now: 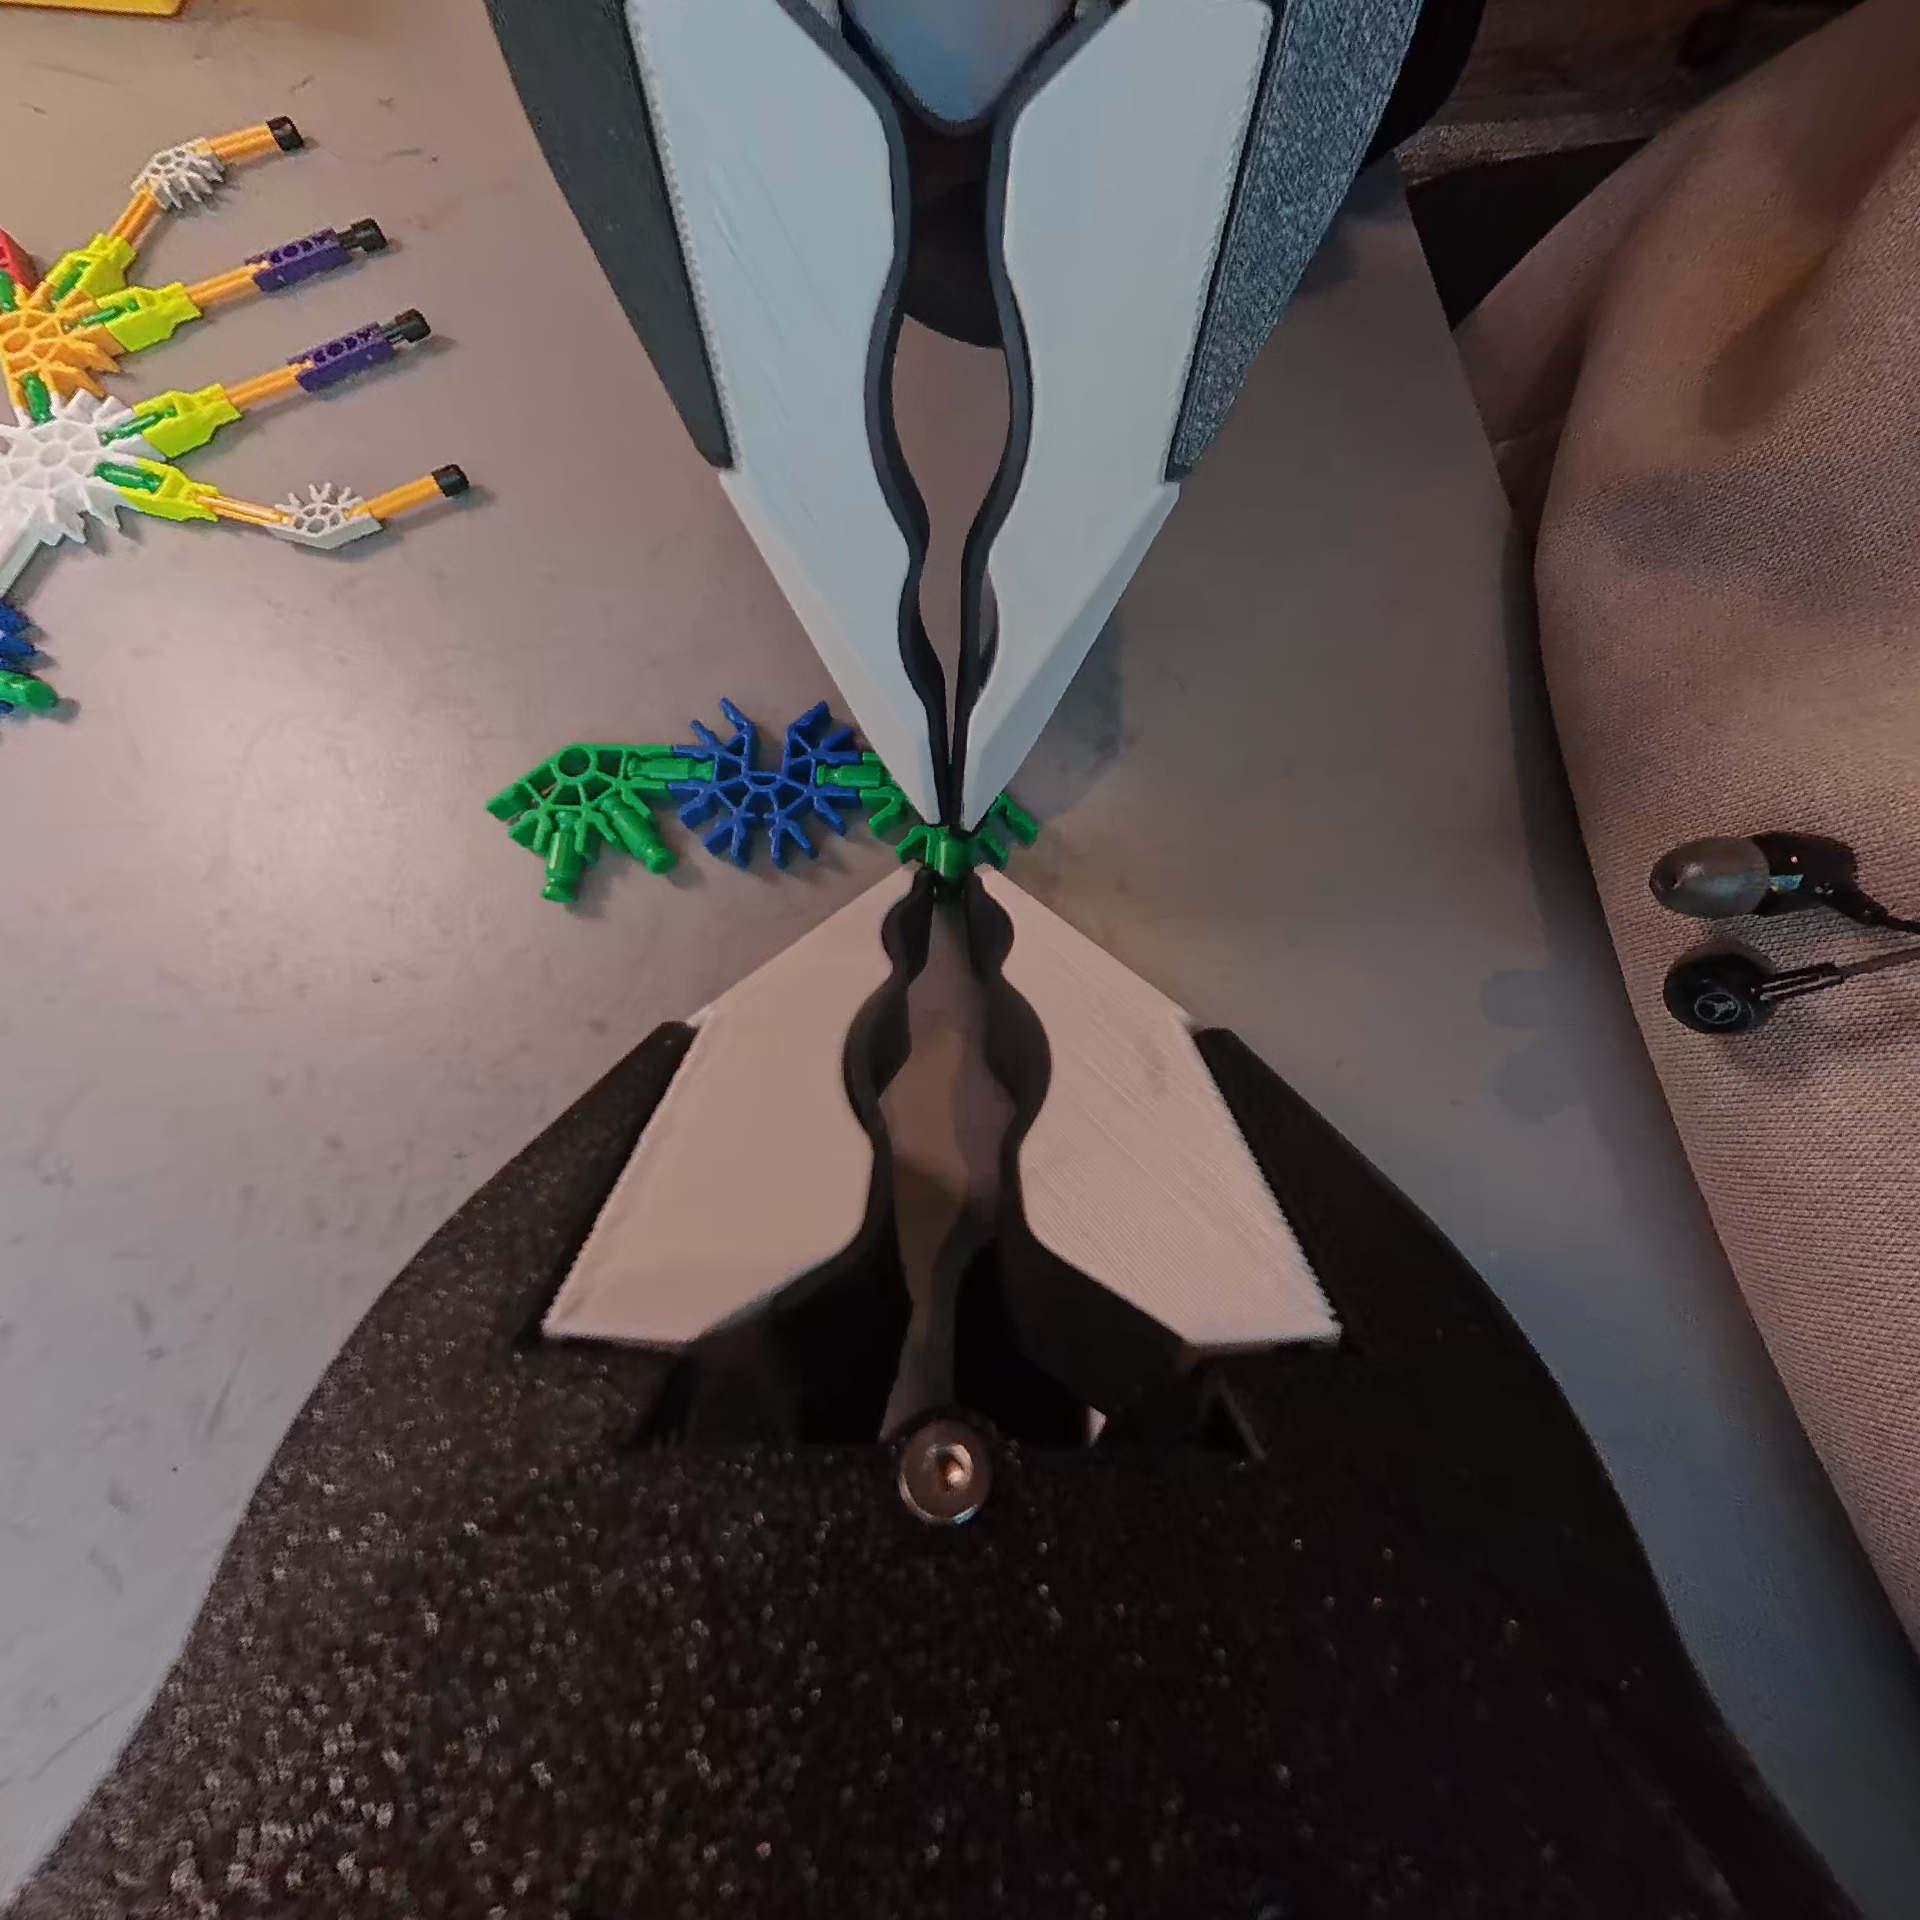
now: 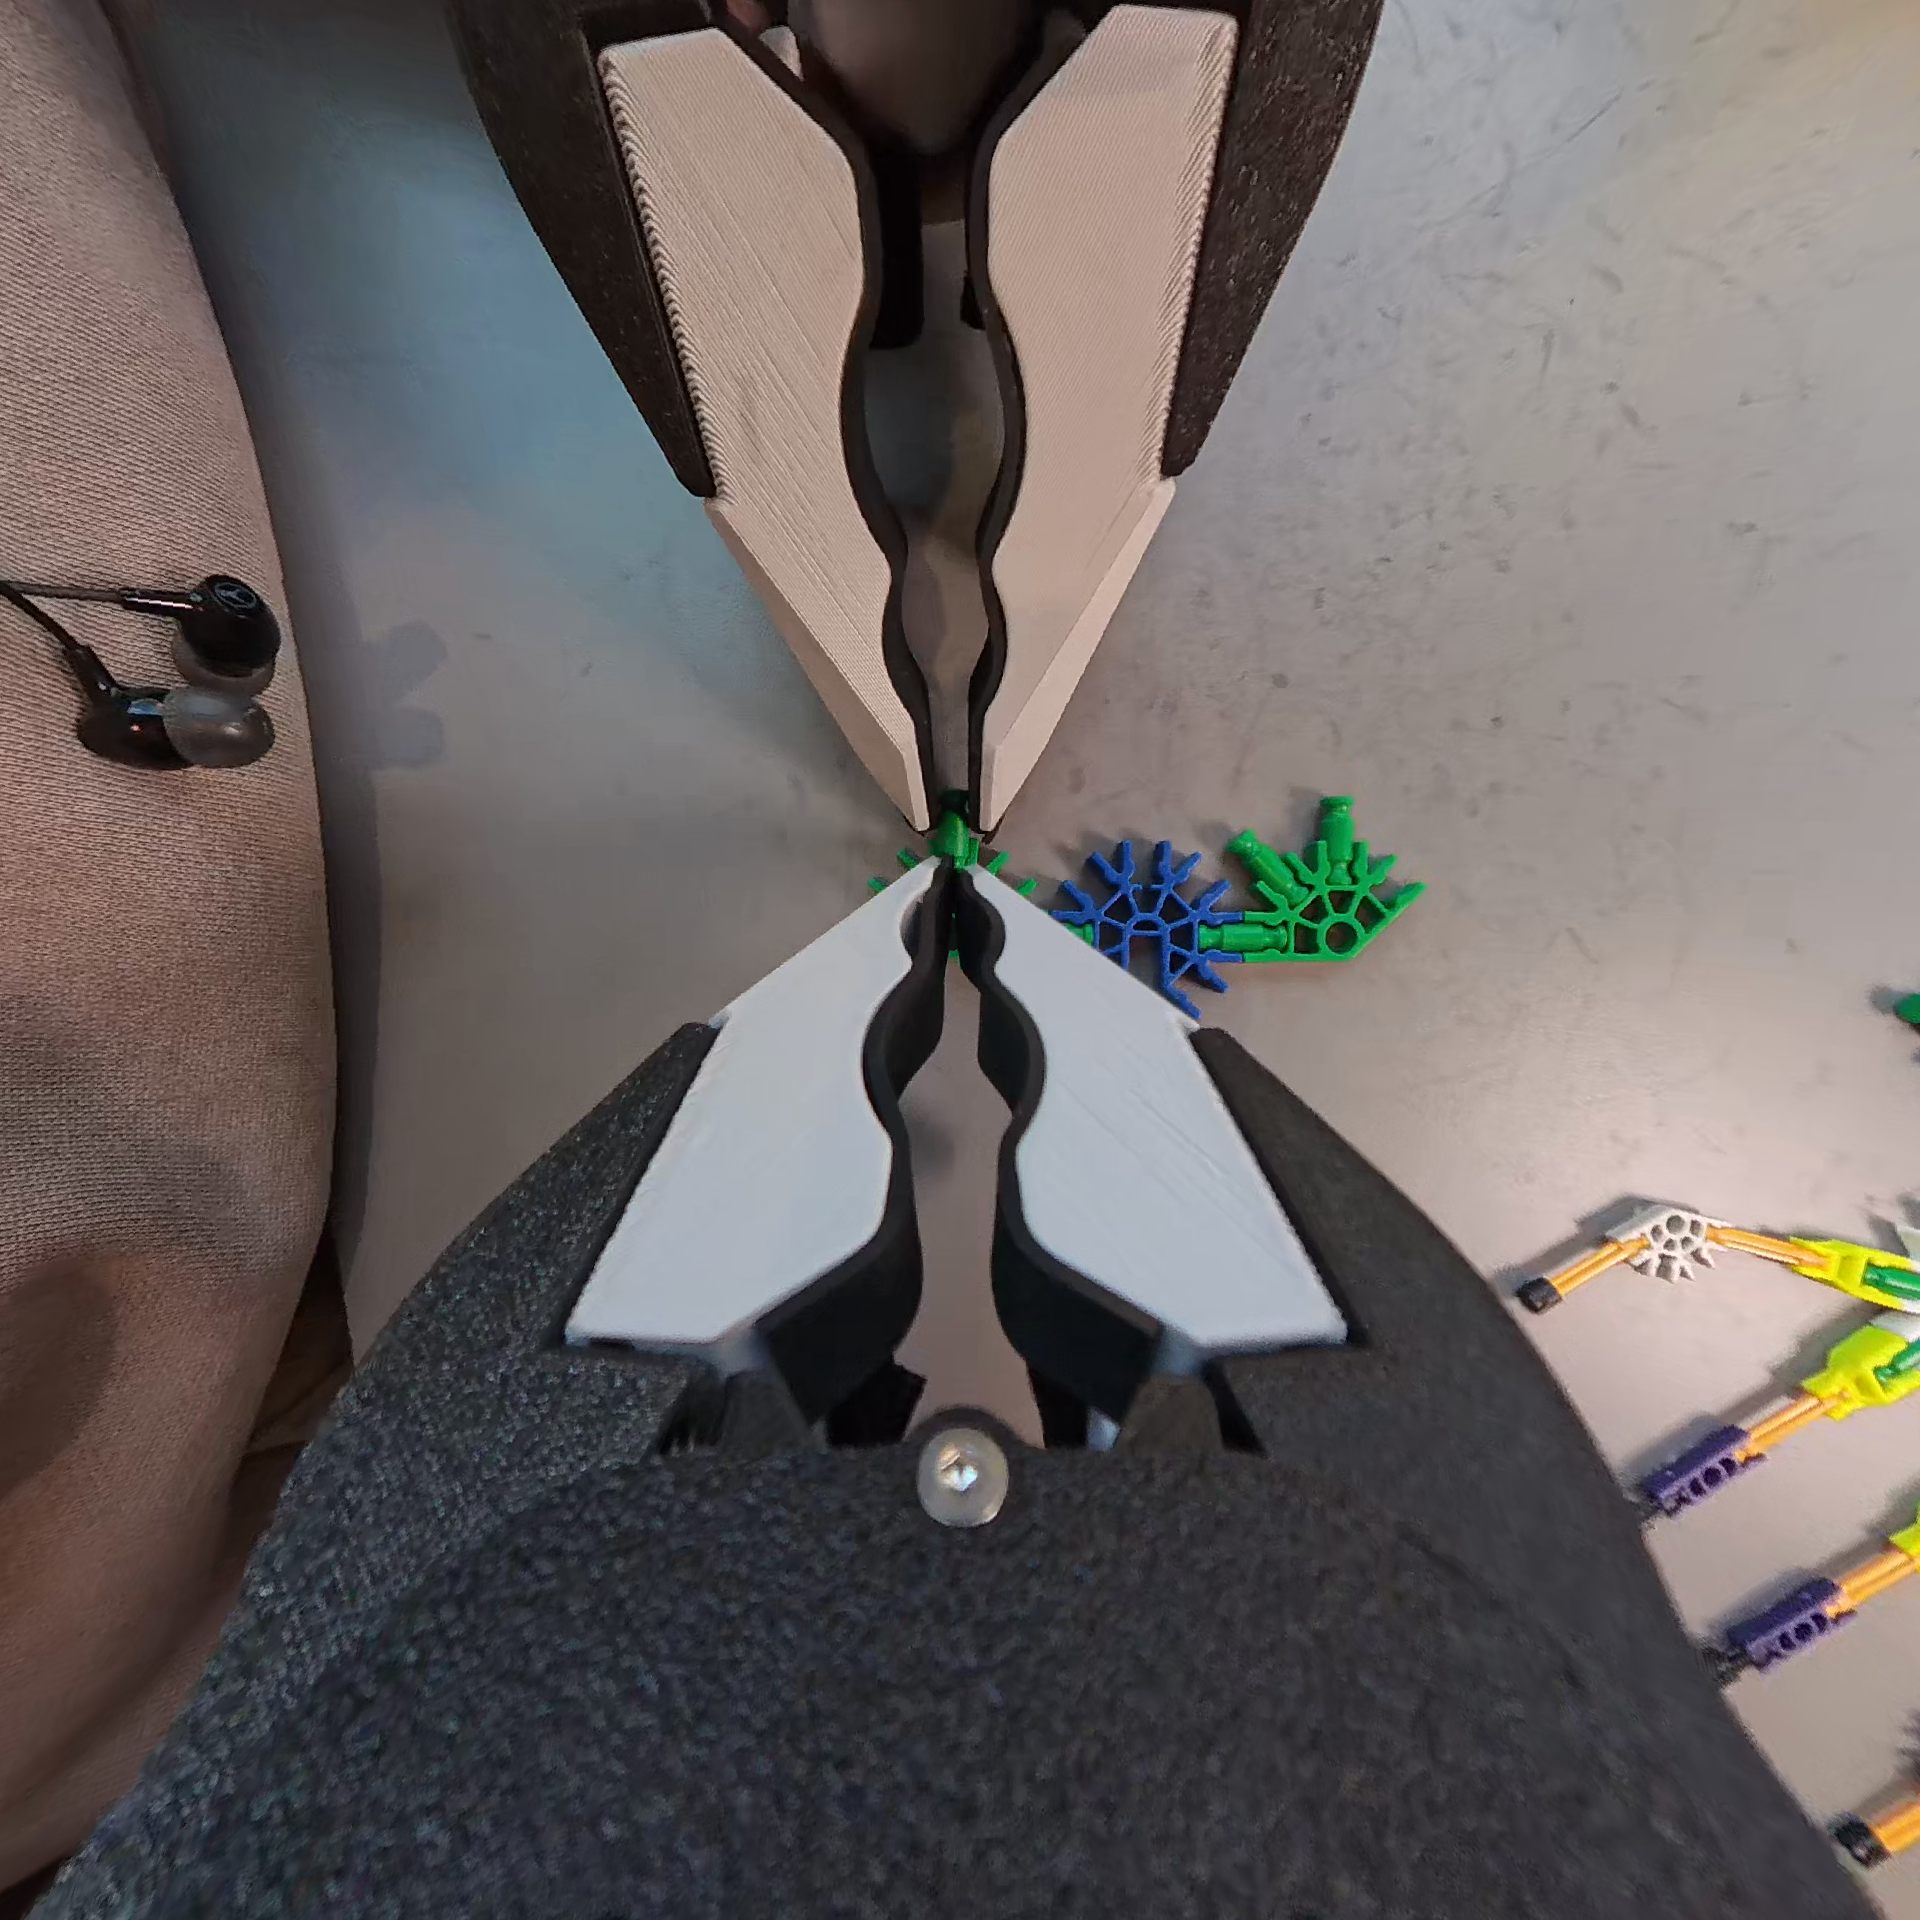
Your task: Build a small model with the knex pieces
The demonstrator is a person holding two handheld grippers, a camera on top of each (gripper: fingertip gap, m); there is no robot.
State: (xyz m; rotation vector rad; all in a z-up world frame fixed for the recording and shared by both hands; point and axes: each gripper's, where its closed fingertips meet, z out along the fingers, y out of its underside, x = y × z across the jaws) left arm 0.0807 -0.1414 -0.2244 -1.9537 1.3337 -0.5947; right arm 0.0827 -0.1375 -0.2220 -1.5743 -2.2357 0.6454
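Note:
A flat chain of plastic building pieces lies on the grey table point(image 1: 312, 1039): a green fan-shaped connector point(image 1: 577, 795), a blue snowflake connector point(image 1: 769, 784) and a second green connector point(image 1: 1003, 826). My left gripper point(image 1: 940, 888), with beige fingers, comes from below and is shut on a short green rod point(image 1: 943, 857) that sticks out of the second green connector. My right gripper point(image 2: 951, 883), with white fingers, meets it tip to tip and is shut on that green connector point(image 2: 1023, 888), hiding most of it. The rod point(image 2: 951, 831) and the blue connector point(image 2: 1143, 920) also show in the right wrist view.
A larger assembly of yellow, orange, purple and white rods and connectors point(image 1: 156, 416) lies farther out on the table, and also shows in the right wrist view point(image 2: 1818, 1351). Beige cloth point(image 1: 1766, 623) borders the table on the other side, with black earbuds point(image 1: 1745, 935) on it. My left and right fingertips are right by each other.

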